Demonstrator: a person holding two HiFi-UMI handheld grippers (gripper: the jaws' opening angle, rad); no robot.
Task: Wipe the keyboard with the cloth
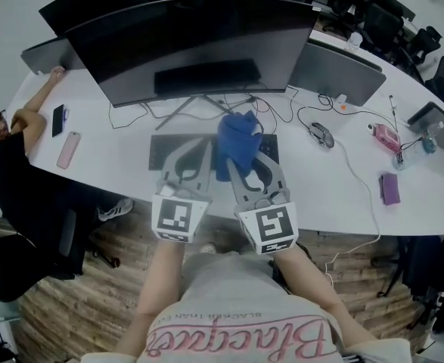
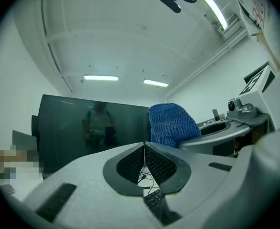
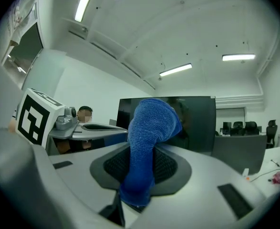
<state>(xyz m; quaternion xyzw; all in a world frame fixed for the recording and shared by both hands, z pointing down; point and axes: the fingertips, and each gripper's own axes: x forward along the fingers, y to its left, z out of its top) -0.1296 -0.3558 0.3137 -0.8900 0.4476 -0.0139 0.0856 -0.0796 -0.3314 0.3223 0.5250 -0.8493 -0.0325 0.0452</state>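
The black keyboard (image 1: 163,152) lies on the white desk in front of the curved monitor, partly hidden under both grippers. My right gripper (image 1: 239,159) is shut on a blue cloth (image 1: 237,136), which bunches up past the jaw tips above the keyboard's middle. In the right gripper view the cloth (image 3: 148,137) stands up between the pads and droops over. My left gripper (image 1: 203,145) is just left of the cloth, with its jaws shut and nothing between them (image 2: 144,146). Below those jaws a few keyboard keys (image 2: 153,201) show. The cloth (image 2: 171,124) appears to their right.
A wide curved monitor (image 1: 199,44) stands behind the keyboard, with cables (image 1: 282,108) trailing from it. A mouse (image 1: 321,134) lies to the right, and two phones (image 1: 68,149) to the left. A person (image 1: 10,165) sits at the desk's left end. Small pink (image 1: 386,136) and purple (image 1: 389,188) items lie far right.
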